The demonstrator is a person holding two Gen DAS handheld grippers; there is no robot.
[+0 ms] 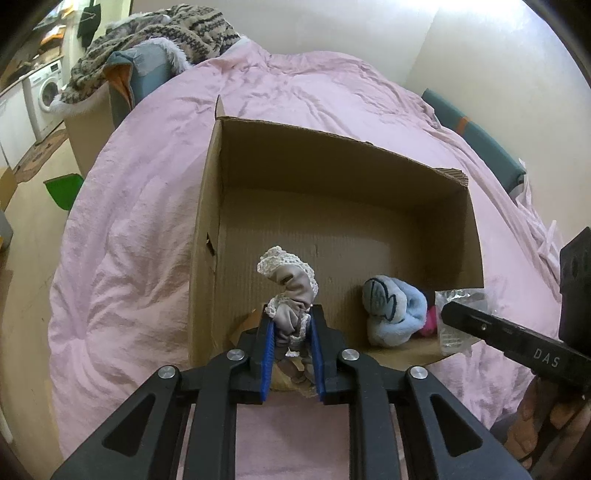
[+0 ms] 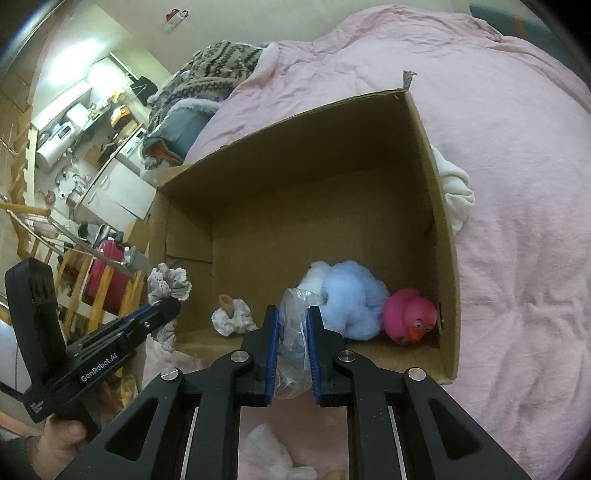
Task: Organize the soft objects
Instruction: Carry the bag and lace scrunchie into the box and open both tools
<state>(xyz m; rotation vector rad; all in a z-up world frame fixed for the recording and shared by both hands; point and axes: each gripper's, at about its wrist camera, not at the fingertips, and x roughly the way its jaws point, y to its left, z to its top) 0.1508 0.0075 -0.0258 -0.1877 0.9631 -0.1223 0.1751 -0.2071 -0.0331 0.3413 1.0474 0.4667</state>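
Observation:
An open cardboard box (image 1: 332,144) lies on a pink duvet. My left gripper (image 1: 290,314) hangs over its near left corner, shut on a grey scrunchie with white lace (image 1: 290,288). The right wrist view has that gripper (image 2: 171,308) and scrunchie (image 2: 170,282) at the box's left edge. My right gripper (image 2: 293,314) is shut on a crumpled clear plastic bag (image 2: 293,332) over the near wall. Inside the box lie a light blue plush (image 2: 347,295), a pink rubber duck (image 2: 408,315) and a white scrunchie (image 2: 234,317).
The pink duvet (image 1: 147,221) covers the bed around the box. A white cloth (image 2: 456,192) lies against the box's right outer wall. A patterned blanket (image 1: 166,33) is heaped at the far end. Something white and crumpled (image 2: 273,454) lies under my right gripper.

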